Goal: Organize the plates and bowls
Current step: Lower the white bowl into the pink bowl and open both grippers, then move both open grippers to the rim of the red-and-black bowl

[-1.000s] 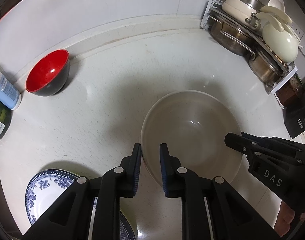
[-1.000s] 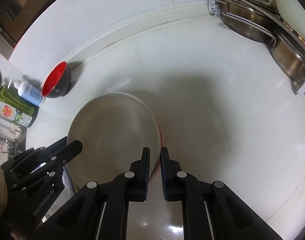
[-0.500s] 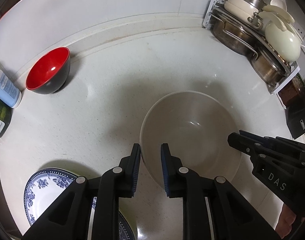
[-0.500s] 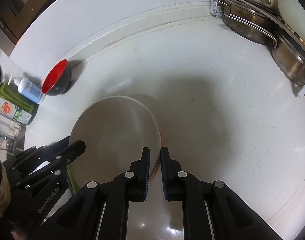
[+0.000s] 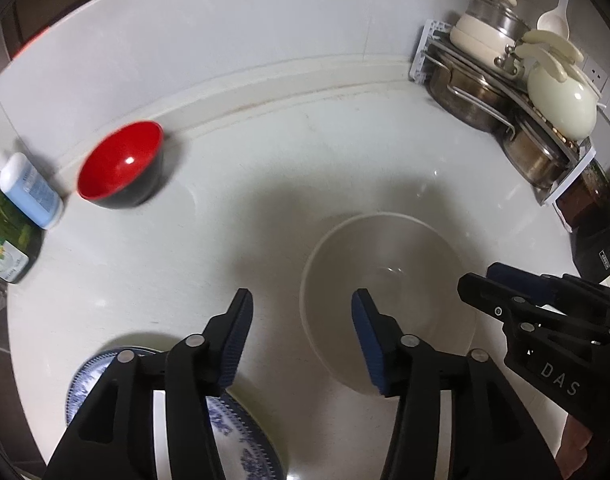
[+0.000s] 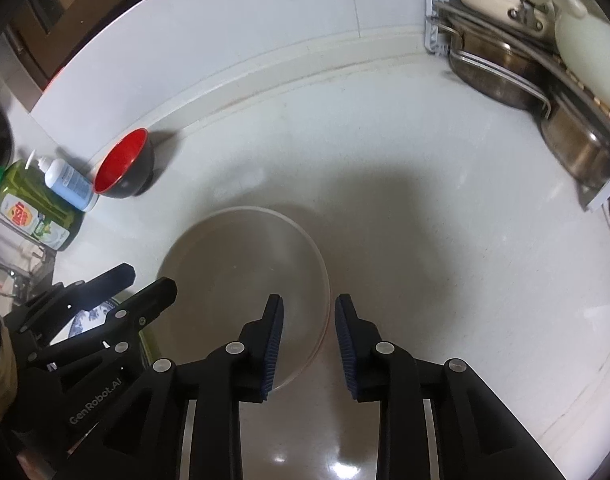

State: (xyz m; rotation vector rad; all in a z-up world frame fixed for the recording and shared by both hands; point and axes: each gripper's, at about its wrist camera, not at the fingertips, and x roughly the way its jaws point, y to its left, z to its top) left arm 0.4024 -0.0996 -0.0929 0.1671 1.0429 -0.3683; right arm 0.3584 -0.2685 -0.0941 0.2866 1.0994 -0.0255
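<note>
I am opening the left claw and right claw off the beige bowl, both now gripping nothing, and lifting straight clear so its rim between the jaws is not being nudged.

Beige bowl upright mid-counter; red-black bowl tilted near backsplash; blue-patterned plate at front edge.

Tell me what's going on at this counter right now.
A person with a gripper in each hand is sorting dishes. Both the left gripper and the right gripper are opening, their jaws straddling opposite rims of the large beige bowl on the white countertop. A red-and-black bowl sits further back, and a blue-patterned plate lies nearby.
</note>
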